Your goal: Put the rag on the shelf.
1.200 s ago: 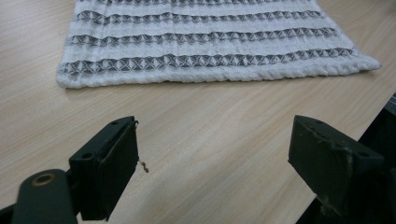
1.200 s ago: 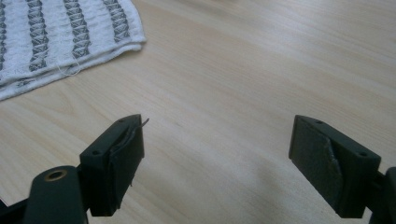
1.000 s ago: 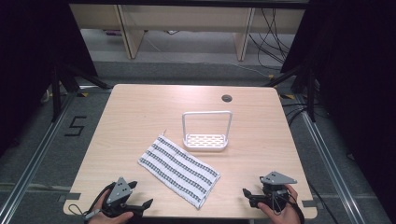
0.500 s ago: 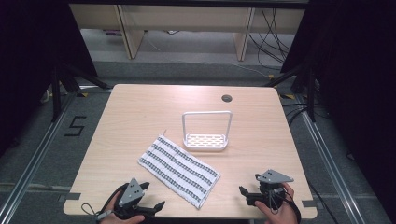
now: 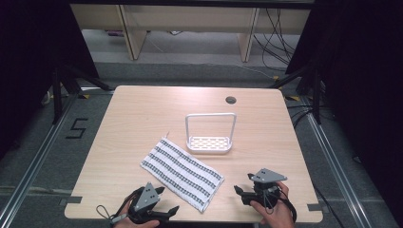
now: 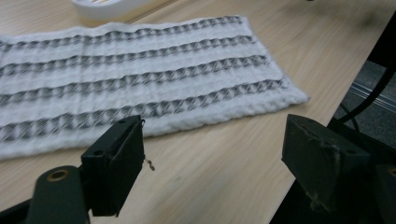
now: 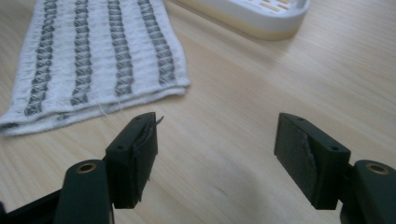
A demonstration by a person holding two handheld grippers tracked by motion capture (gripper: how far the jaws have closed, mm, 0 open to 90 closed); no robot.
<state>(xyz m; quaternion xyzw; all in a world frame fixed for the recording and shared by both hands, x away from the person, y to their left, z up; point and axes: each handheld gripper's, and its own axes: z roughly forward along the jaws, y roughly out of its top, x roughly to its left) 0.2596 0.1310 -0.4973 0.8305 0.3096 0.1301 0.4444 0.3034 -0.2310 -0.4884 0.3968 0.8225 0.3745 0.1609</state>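
A white cloth with dark stripes (image 5: pixel 182 173) lies flat and slantwise on the wooden table (image 5: pixel 142 118). Behind it stands a small white slotted tray with a tall hoop handle (image 5: pixel 210 142). My left gripper (image 5: pixel 166 200) is at the table's front edge, just left of the cloth's near corner. Its jaws are open with bare wood between them, and they have just been closing a little (image 6: pixel 212 135). The cloth (image 6: pixel 140 79) lies beyond them. My right gripper (image 5: pixel 240 194) sits right of the cloth's near end, open with nothing between the jaws, which have also just been closing (image 7: pixel 217 126). The cloth (image 7: pixel 98 56) and the tray (image 7: pixel 261 14) are ahead.
A round cable hole (image 5: pixel 231 100) is in the table's far right part. The table's front edge runs right under both hands. Wooden shelving and loose cables stand on the floor beyond the far edge.
My left gripper has slid right along the front edge toward the cloth's near corner. The right gripper has shifted a little left and forward toward the cloth. Cloth and tray have not moved.
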